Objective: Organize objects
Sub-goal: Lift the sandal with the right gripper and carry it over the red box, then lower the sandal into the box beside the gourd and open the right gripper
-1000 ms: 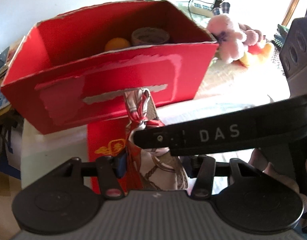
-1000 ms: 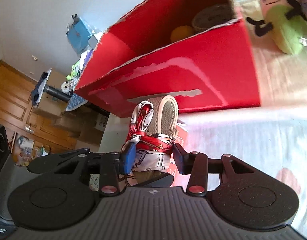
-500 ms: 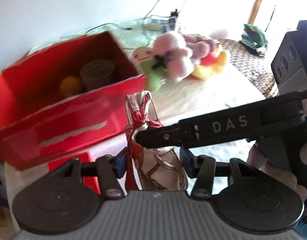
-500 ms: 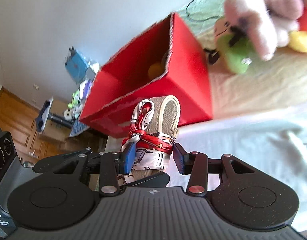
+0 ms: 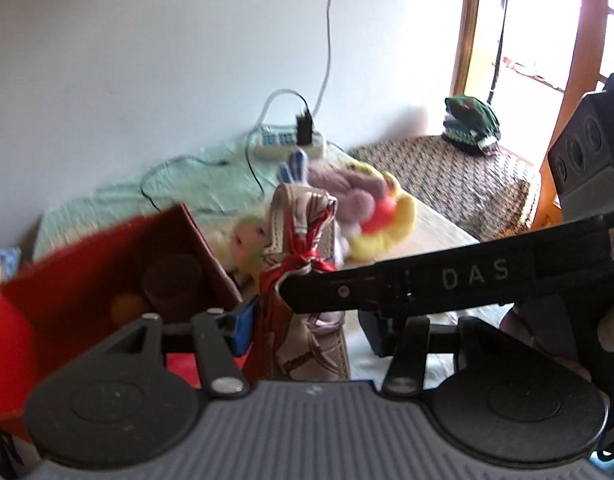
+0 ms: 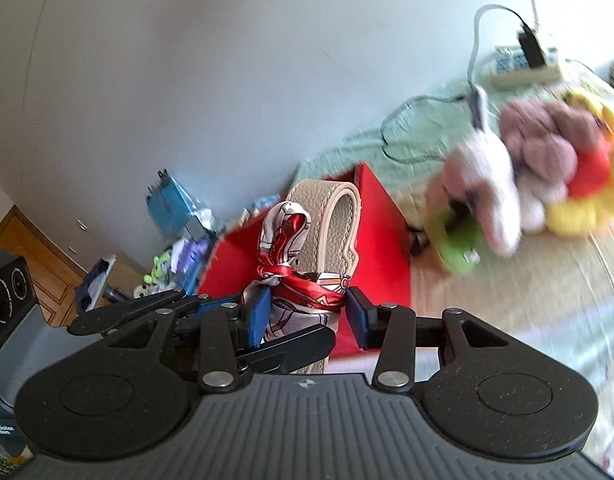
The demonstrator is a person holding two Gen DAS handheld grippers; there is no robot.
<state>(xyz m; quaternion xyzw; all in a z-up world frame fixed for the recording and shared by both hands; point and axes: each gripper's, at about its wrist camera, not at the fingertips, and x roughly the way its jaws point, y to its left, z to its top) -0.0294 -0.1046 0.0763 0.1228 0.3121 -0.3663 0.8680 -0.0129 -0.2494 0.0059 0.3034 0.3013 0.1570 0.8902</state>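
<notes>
A beige strap tied with a red patterned scarf (image 6: 307, 268) is pinched by both the right claw (image 6: 307, 314) and the left claw (image 5: 307, 322), held above the bed beside the red box (image 5: 107, 272). It should be lowered squarely into the box, clear of the rim.

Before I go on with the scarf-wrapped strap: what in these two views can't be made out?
- Strap: lower end hidden behind both grippers' bodies.
- Left gripper: right gripper's finger crosses it, grip unclear.
- Red box: blurred, contents dim; right view shows only a corner.
- Plush toys: motion-blurred in both views.
</notes>
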